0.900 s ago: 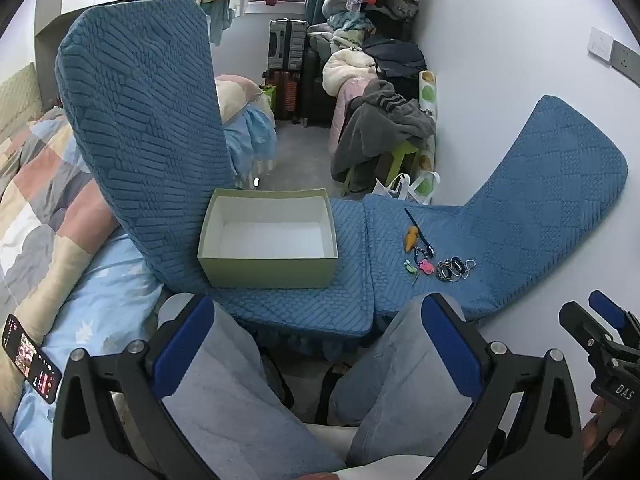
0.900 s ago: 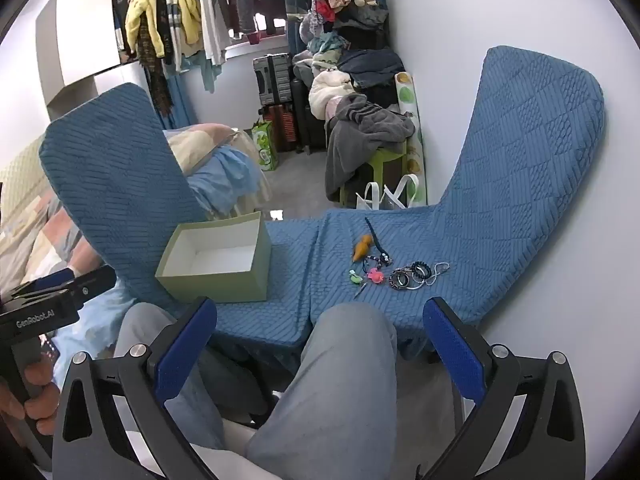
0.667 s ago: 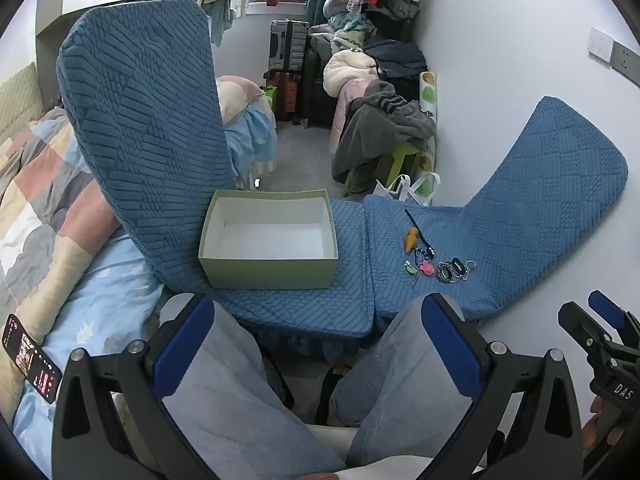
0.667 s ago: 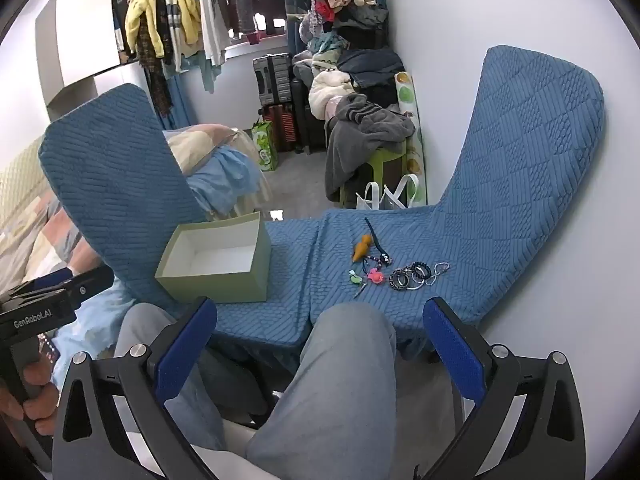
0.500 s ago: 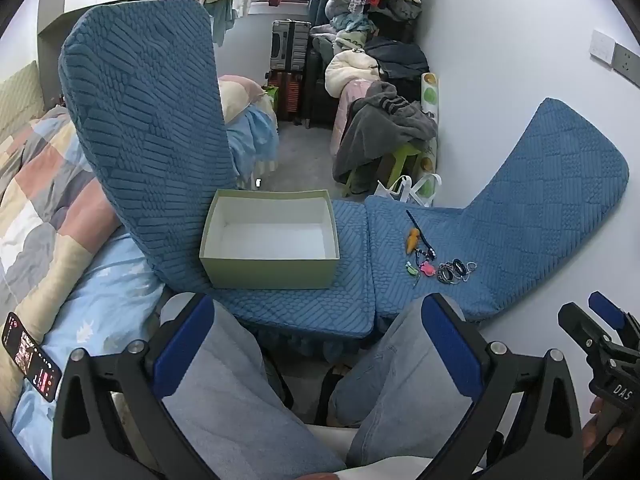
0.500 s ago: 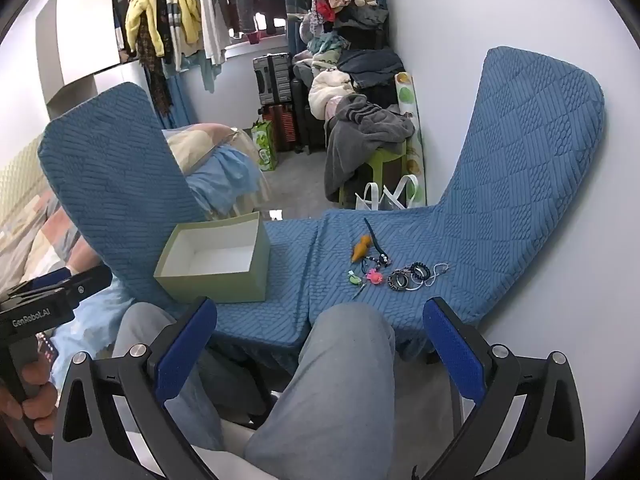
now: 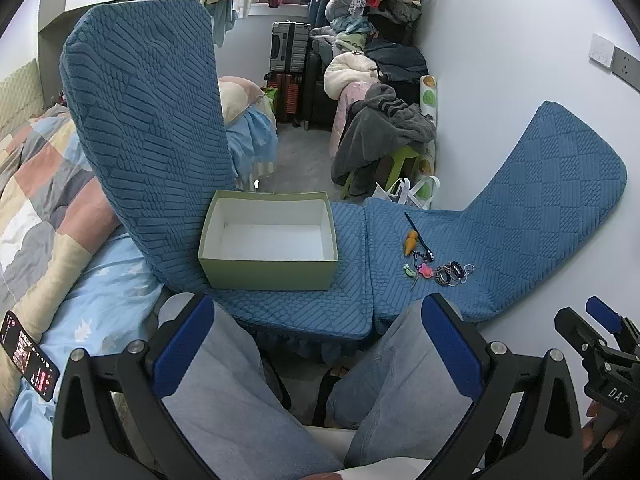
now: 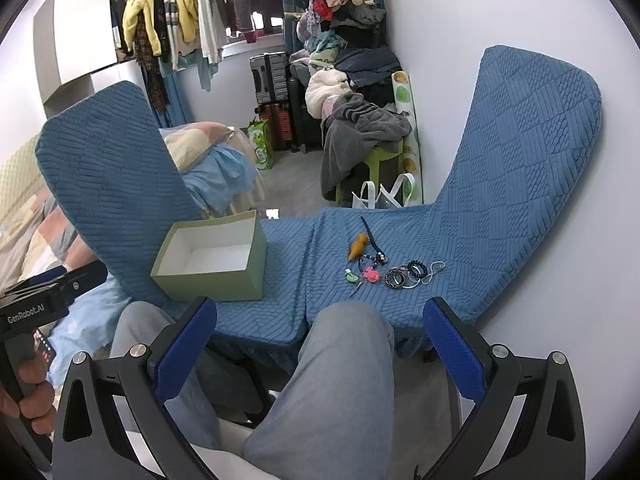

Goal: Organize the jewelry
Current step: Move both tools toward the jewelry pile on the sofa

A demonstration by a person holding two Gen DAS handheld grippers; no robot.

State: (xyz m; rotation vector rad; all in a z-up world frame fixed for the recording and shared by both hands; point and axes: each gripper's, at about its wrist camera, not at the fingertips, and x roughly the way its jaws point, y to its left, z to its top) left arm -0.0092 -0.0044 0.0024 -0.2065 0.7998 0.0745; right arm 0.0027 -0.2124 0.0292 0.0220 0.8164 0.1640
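An open, empty pale green box (image 7: 268, 240) (image 8: 212, 260) sits on the blue quilted cushion (image 7: 352, 300) (image 8: 288, 300). To its right lies a small heap of jewelry: an orange carrot-shaped charm (image 7: 411, 242) (image 8: 358, 251), a pink charm (image 7: 425, 270) (image 8: 372, 273), a green piece (image 7: 409, 269) (image 8: 352, 276) and dark bracelets (image 7: 450, 272) (image 8: 404, 274). My left gripper (image 7: 316, 344) is open and empty, held low over the person's knees, well short of the box. My right gripper (image 8: 320, 340) is open and empty, also over the knees, short of the jewelry.
Two blue cushion backs rise at left (image 7: 148, 120) and right (image 7: 552, 200). A patchwork bed (image 7: 44, 208) with a phone (image 7: 28, 356) lies at left. Clothes, suitcases (image 7: 290, 46) and a green stool (image 8: 380, 168) fill the far room. The white wall (image 8: 560, 320) stands close on the right.
The left wrist view has drifted very slightly; both grippers stay open and over the knees. Nothing was taken hold of or moved.
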